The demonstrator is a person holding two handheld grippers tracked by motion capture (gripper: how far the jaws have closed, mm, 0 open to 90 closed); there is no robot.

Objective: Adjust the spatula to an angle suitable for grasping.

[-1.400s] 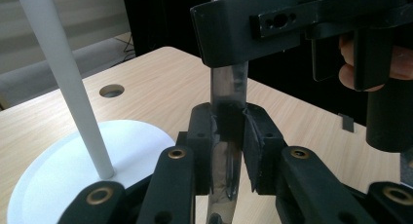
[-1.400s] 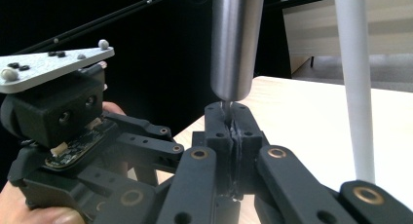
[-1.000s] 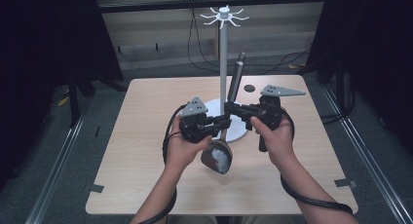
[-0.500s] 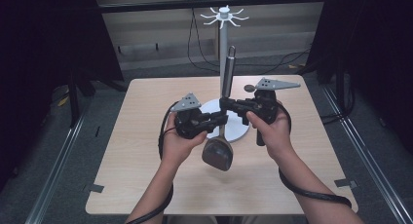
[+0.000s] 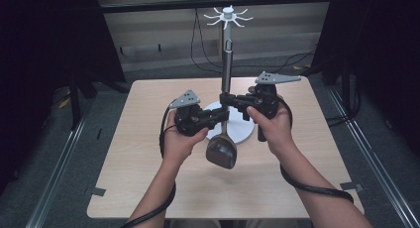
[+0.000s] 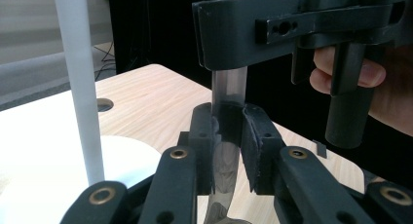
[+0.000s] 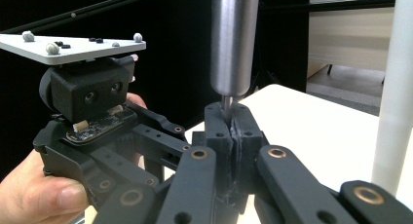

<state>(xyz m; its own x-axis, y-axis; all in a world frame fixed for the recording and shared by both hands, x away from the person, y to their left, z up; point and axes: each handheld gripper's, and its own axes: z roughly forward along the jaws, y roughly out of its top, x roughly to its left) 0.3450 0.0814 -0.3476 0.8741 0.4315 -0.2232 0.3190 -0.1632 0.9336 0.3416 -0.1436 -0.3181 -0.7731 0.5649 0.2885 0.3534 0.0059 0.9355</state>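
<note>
I've got a long-handled ladle (image 5: 221, 149) upright betw. both tools, above the middle of the desk (image 5: 138, 188). Its handle is a smooth, round brushed-metal tube up top, narrowing to a thin flat polished shank lower down; the dark, glossy rounded bowl hangs at the bottom, nearer me, just in front of the rack base.

My left tool (image 5: 220, 117) is clamped on the lower shank: in the left gripper view (image 6: 228, 151) the flat black pads press both sides of the mirror-like strip. My right tool (image 5: 227, 97) grips just above it; in the right gripper view (image 7: 229, 131) the jaws are fully closed, pads nearly meeting on the thin neck right under the thick tube end. Both tools are matte black plastic w/ brass-coloured pivot pins, each topped by a grey three-cornered plate.

Behind the ladle stands a utensil rack (image 5: 228, 20): thin white pole, flat round white base on the desk, white star of hooks at the top. The handle lines up w/ the pole in the high view; can't tell if they touch.

Desk is pale wood-grain laminate, rounded corners, w/ a small hole near the far edge.

Hand pose: both forearms come in from my side, hands at approx. the same height, left tool pointing right, right tool pointing left, tips stacked on the ladle. Fingers wrap the grips, black cables trail back along my arms.
</note>
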